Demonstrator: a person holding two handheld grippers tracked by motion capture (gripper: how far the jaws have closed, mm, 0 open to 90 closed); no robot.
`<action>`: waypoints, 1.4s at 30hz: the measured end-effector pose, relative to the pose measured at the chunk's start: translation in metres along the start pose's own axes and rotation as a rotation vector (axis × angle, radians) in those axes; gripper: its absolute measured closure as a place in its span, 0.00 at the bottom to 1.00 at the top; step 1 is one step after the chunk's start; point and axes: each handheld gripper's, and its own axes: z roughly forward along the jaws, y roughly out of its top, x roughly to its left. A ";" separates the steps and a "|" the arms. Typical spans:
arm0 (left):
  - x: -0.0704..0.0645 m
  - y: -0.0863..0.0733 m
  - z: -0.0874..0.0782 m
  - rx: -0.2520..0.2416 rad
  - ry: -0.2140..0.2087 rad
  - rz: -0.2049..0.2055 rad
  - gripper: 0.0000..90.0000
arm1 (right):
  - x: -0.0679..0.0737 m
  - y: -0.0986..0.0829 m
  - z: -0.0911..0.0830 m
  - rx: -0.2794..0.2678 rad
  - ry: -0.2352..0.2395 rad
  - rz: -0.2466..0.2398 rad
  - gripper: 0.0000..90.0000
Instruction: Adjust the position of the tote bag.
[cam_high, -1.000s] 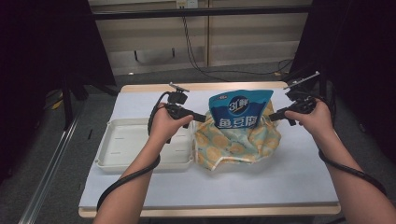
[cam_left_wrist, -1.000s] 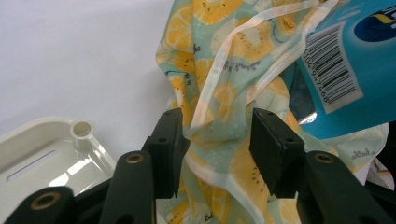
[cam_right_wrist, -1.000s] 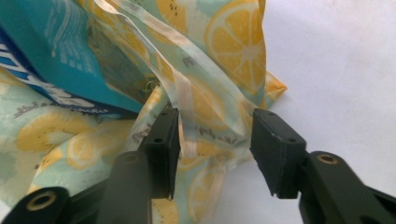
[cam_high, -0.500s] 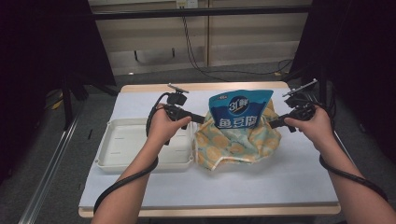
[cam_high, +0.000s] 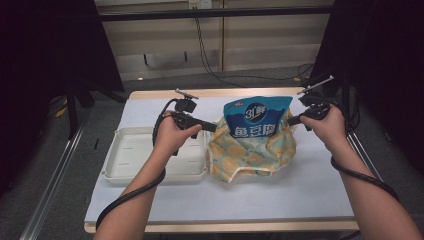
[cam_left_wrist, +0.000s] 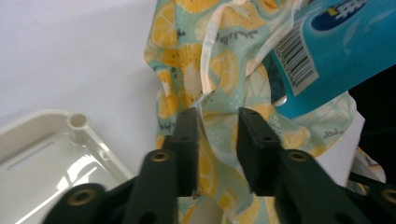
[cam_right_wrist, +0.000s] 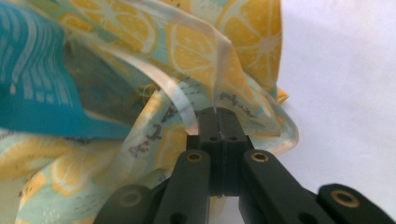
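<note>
Your lemon-print bag (cam_high: 255, 155) sits crumpled but open-mouthed on the white tabletop, just right of the tray; the blue snack packet (cam_high: 257, 117) stands upright inside it, top half poking out

"鱼豆腐" on blue packet (cam_high: 256, 117)

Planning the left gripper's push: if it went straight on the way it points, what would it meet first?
The lemon-print bag: its fabric already lies between the left gripper's open jaws. The blue pouch looks next, though depth is unclear.
</note>
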 end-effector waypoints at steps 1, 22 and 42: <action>-0.001 0.000 -0.001 0.004 -0.006 0.000 0.74 | -0.001 0.001 0.000 -0.002 0.001 -0.008 1.00; -0.016 -0.006 0.004 0.022 -0.005 0.065 0.70 | 0.004 -0.012 -0.014 -0.011 0.004 -0.001 0.75; -0.004 -0.012 0.028 0.043 -0.038 0.029 1.00 | 0.020 -0.020 0.008 0.013 0.040 -0.045 0.80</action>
